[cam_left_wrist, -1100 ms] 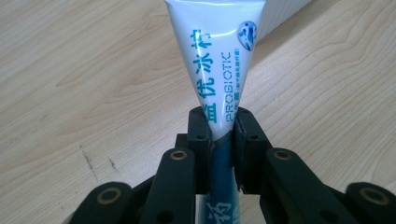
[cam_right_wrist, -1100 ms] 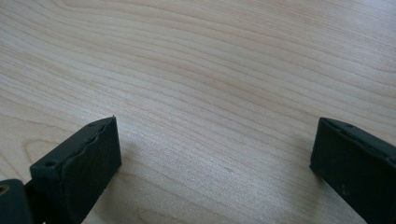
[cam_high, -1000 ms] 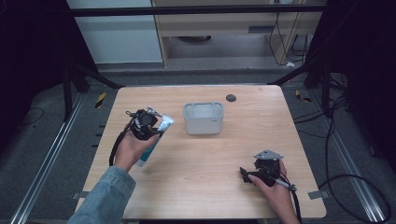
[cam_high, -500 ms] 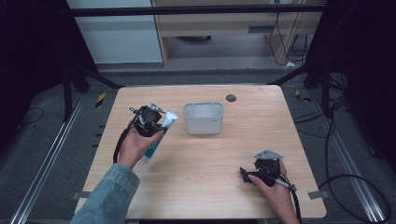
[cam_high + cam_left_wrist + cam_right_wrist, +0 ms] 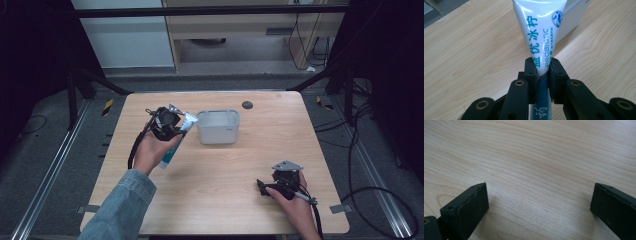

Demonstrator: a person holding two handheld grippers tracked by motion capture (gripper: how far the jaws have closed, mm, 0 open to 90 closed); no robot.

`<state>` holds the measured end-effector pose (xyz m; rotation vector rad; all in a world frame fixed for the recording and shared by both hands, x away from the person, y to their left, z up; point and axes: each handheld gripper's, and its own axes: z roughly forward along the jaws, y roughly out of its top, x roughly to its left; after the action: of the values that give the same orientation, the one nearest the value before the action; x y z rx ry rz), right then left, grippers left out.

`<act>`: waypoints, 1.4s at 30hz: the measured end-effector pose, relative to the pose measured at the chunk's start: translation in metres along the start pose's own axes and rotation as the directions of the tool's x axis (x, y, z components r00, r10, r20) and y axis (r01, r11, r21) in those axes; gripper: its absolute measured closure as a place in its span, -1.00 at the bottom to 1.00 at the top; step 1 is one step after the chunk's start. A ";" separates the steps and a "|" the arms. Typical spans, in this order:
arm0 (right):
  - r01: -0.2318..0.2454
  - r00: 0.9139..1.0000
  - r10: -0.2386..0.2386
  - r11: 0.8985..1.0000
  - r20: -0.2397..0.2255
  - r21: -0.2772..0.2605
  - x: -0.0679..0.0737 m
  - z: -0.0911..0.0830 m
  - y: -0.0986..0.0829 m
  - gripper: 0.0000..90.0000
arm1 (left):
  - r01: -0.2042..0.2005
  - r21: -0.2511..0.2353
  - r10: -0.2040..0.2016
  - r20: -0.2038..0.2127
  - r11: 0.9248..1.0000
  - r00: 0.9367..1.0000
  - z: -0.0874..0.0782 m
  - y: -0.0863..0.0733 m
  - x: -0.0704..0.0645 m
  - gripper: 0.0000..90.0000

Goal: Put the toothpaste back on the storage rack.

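Note:
My left gripper (image 5: 176, 129) is held above the left half of the table, shut on a white and teal tube (image 5: 172, 150). The tube's flat white end (image 5: 189, 119) points toward a white open box (image 5: 218, 127) just to its right; the capped end hangs down toward the person. In the left gripper view both jaws pinch the tube (image 5: 540, 32) at its middle, with the left gripper (image 5: 543, 70) facing the box (image 5: 574, 17). My right gripper (image 5: 261, 186) rests low on the table at the front right, open. In the right gripper view the right gripper (image 5: 539, 202) has its jaws wide apart over bare wood.
A small dark round object (image 5: 247, 104) lies near the table's far edge behind the box. The wooden table (image 5: 240, 165) is bare between the two hands. Dark frame posts and cables surround the table on the floor.
My left gripper has carried the tube to the right and a little farther away, closer to the box. The right gripper has stayed put.

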<state>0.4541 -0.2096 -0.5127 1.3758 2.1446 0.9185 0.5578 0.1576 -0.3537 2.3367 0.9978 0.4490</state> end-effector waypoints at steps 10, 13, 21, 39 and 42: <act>-0.001 1.000 0.001 1.000 0.000 0.000 0.000 0.000 0.000 -0.96 | -0.018 -0.035 0.019 0.014 0.999 1.000 -0.009 0.022 -0.008 0.74; -0.001 1.000 0.001 1.000 0.000 0.000 0.000 0.000 0.000 -0.96 | -0.028 -0.038 0.029 0.008 0.999 1.000 -0.010 0.029 -0.010 0.74; -0.002 1.000 0.002 1.000 -0.001 0.000 0.000 0.000 0.000 -0.96 | -0.030 -0.058 0.030 0.012 0.998 0.999 -0.014 0.037 -0.014 0.74; -0.001 1.000 0.001 1.000 -0.001 0.000 0.000 0.000 0.000 -0.96 | -0.039 -0.090 0.041 0.015 0.995 0.999 -0.019 0.050 -0.021 0.75; -0.001 1.000 0.001 1.000 0.000 0.000 0.000 0.000 0.000 -0.96 | -0.039 -0.098 0.041 0.019 0.994 0.999 -0.020 0.053 -0.021 0.74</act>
<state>0.4541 -0.2095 -0.5128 1.3764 2.1442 0.9193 0.5631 0.1186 -0.3074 2.2725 0.9004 0.4776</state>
